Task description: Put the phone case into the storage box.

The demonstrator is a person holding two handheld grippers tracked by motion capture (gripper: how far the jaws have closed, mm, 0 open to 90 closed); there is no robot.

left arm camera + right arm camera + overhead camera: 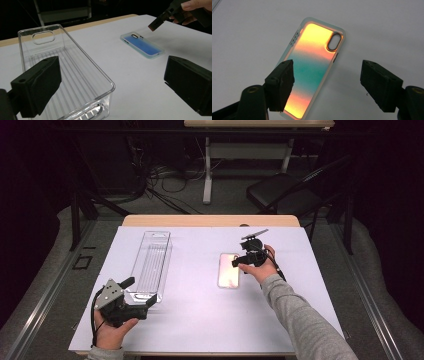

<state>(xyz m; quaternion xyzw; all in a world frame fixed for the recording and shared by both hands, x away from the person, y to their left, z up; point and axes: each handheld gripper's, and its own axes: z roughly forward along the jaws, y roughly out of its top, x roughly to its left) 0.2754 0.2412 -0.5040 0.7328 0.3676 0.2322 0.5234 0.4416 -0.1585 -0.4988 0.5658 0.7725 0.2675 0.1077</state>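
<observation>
Iridescent phone case (312, 67) flat on white mat (200, 320), beside clear bin (151, 265). Right gripper (327, 85) wide open above, gripping nothing. Left gripper (110, 85) open, empty. Likely to skid if pinched off-centre.

My right gripper (325, 85) hangs over the case (229, 270), jaws apart, with bare sheet on both long sides of the case for them to drop into. Nothing stands between case and bin (151, 265); that middle strip of the table (210, 320) is open. The bin's clear walls block the left side, running from near the far edge toward the near one. My left gripper (142, 292) sits at the bin's near end, crowding that corner. Right edge is free.
</observation>
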